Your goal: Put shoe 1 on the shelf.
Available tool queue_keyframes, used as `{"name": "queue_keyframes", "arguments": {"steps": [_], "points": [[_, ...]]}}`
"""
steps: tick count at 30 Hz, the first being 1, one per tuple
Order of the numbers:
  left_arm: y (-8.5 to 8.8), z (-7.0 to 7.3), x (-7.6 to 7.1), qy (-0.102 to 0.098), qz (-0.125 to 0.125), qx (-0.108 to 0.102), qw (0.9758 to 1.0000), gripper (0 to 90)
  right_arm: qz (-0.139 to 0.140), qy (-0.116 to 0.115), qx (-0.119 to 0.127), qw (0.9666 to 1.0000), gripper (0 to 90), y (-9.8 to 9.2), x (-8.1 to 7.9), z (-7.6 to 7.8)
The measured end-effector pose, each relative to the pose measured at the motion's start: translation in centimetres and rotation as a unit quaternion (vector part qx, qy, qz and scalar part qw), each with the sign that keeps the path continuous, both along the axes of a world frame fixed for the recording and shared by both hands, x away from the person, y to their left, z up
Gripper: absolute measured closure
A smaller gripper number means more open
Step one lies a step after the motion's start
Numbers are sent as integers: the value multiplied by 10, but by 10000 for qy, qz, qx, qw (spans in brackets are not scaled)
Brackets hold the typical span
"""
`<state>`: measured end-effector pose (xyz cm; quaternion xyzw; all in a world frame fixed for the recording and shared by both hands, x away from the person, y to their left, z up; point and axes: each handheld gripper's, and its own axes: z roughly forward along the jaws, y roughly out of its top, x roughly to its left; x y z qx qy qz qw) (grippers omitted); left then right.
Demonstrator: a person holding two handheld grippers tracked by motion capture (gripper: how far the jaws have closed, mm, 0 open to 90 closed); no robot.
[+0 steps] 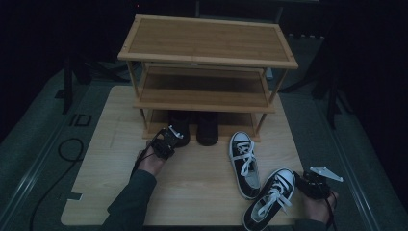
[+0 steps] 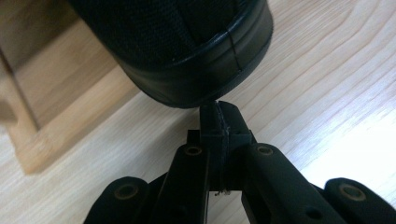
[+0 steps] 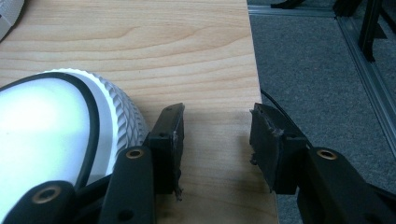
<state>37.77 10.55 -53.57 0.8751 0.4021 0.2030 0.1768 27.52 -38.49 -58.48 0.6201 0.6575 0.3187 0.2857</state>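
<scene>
The person's left forearm reaches forward from the bottom edge, and the left gripper (image 1: 168, 139) sits with its jaws pressed together, empty, tips just at the heel of the left black shoe (image 1: 178, 126) on the bottom shelf of the bamboo shoe rack (image 1: 207, 45). Far right, the right gripper (image 1: 308, 185) rests low with jaws apart, holding nothing, just beside the toe of the nearer black-and-white sneaker (image 1: 269, 199). The pale wooden tabletop (image 1: 202, 178) stands on grey carpet in a dark room.

Left tongs (image 1: 174, 134) closed, right tongs (image 3: 217, 140) spread wide.
</scene>
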Motion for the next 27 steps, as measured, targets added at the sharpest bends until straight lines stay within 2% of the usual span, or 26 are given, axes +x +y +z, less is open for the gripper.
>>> {"name": "queue_keyframes", "arguments": {"steps": [10, 21, 26, 27], "points": [[-7, 3, 4, 21, -70, -15, 10000, 900, -1, 0, 0, 10000, 543, 0, 0, 0], [-25, 4, 10, 81, -263, -13, 9996, 900, 0, 0, 1, 10000, 543, 0, 0, 0], [-24, 7, 8, 31, -298, -37, 9995, 899, 3, -1, 1, 10000, 542, 0, 0, 0], [-18, 9, 6, -17, -256, -63, 9997, 899, 4, 0, 1, 10000, 542, 0, 0, 0]]}}
